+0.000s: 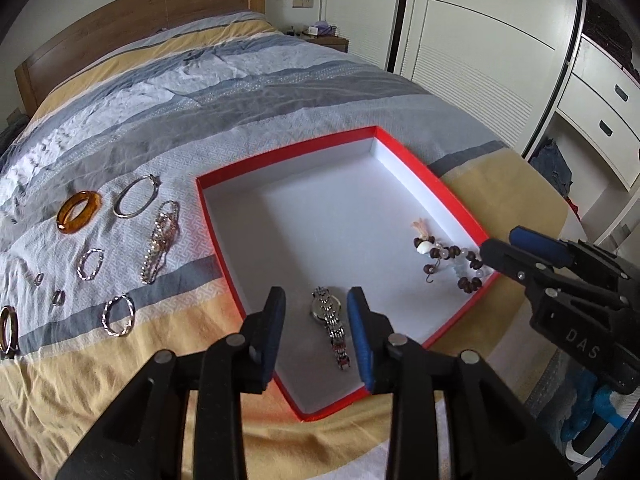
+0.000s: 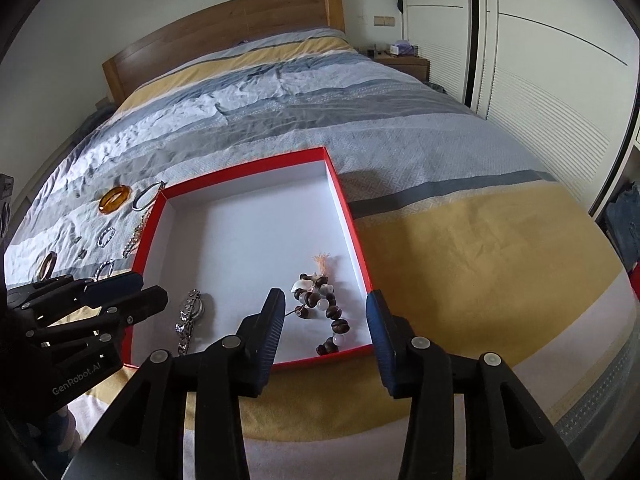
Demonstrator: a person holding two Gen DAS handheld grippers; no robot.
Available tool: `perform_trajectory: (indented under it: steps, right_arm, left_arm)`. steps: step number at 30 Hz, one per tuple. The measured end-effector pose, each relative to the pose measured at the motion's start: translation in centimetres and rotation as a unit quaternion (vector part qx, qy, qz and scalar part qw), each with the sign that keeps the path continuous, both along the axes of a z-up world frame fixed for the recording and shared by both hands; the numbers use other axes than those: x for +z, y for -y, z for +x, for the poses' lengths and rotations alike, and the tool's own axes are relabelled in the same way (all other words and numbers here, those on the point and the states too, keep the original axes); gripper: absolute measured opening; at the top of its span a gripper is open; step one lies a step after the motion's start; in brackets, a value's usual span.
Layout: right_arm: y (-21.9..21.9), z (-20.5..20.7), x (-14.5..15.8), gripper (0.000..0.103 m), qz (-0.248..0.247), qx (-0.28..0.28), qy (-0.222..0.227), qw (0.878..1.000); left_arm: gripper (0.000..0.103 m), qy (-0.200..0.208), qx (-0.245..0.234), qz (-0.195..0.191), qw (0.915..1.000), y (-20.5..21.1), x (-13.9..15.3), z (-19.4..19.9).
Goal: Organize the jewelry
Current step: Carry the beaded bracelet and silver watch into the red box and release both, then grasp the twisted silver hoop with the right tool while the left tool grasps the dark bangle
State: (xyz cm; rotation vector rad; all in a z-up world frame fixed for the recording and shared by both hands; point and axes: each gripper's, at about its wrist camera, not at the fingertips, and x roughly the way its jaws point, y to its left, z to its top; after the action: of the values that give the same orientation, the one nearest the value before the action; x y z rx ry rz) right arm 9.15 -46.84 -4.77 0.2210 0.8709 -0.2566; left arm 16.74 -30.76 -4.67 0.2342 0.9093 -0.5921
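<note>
A red box with a white inside (image 1: pixel 424 168) (image 2: pixel 344 204) lies on the bed. In it are a silver watch (image 1: pixel 332 322) (image 2: pixel 190 314) and a brown and white bead bracelet (image 1: pixel 452 258) (image 2: pixel 322 306). My left gripper (image 1: pixel 316 312) (image 2: pixel 132 292) is open and empty, its fingers either side of the watch and above it. My right gripper (image 2: pixel 326 312) (image 1: pixel 504 242) is open and empty over the bracelet at the box's near right corner. Left of the box on the bedspread lie an amber bangle (image 1: pixel 79 212) (image 2: pixel 115 199), a silver bangle (image 1: pixel 134 196), a chain bracelet (image 1: pixel 160 246) and several rings and hoops.
The striped bedspread (image 1: pixel 248 92) covers a bed with a wooden headboard (image 2: pixel 224 40). White wardrobe doors (image 2: pixel 540 60) and drawers (image 1: pixel 600 108) stand on the right. A nightstand (image 2: pixel 404 60) is at the back.
</note>
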Motion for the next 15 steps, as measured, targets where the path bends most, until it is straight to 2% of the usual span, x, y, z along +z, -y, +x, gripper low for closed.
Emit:
perform_trajectory:
  steps: [7,15]
  right_arm:
    - [-2.7,-2.0,3.6,0.042,-0.007,0.01,0.021,1.0]
    - [-8.5,-3.8,7.7,0.042,-0.014,0.04,0.044,0.998]
  left_arm:
    - [0.031,0.034,0.03,-0.02,0.9988,-4.2,4.1,-2.0]
    - [0.031,0.062,0.067,-0.032,0.9953,-11.4,7.4,-4.9]
